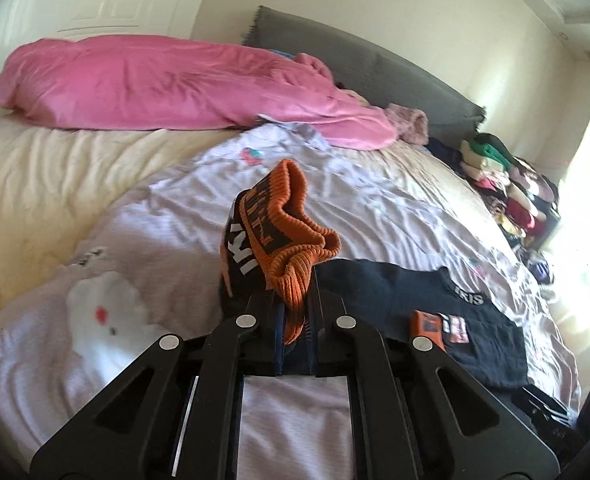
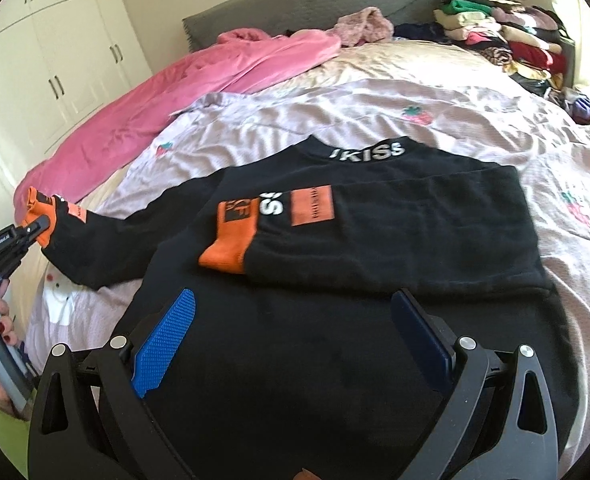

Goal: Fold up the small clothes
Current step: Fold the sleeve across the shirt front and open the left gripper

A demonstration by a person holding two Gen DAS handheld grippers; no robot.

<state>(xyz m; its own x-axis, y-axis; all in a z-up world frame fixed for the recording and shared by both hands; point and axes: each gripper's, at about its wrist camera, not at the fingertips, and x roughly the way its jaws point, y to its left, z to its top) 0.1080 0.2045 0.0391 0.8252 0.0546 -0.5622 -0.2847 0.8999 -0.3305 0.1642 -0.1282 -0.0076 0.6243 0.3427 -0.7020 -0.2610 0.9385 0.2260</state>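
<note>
The bed (image 2: 435, 68) fills both views, spread with a pale lilac sheet (image 2: 335, 108) printed with strawberries; a pink duvet (image 1: 155, 84) is bunched along its far side and a stack of folded clothes (image 2: 495, 36) sits at the head corner. On the sheet lies the task's garment, a black sweatshirt (image 2: 375, 240) with white lettering at the collar (image 2: 367, 152). One sleeve is already folded across the chest, its orange cuff (image 2: 225, 256) resting on the body.

The other sleeve (image 2: 107, 240) stretches off toward the edge of the bed, lifted clear of the sheet. The left tongs (image 1: 293, 312) are clamped tight on its orange cuff (image 1: 291, 240), which bunches up above the jaws. The right tongs (image 2: 291, 340) stand wide apart with nothing between the pads, hovering over the lower part of the sweatshirt; whether they touch the cloth is hard to say from this angle.

The risk lies in the raised sleeve. With the body unpinned, a pull on the cuff would likely drag the whole sweatshirt sideways and slide the folded sleeve off the chest. The thick ribbed cuff, gathered unevenly, could also slip free mid-swing and drop the sleeve in a crooked heap.
</note>
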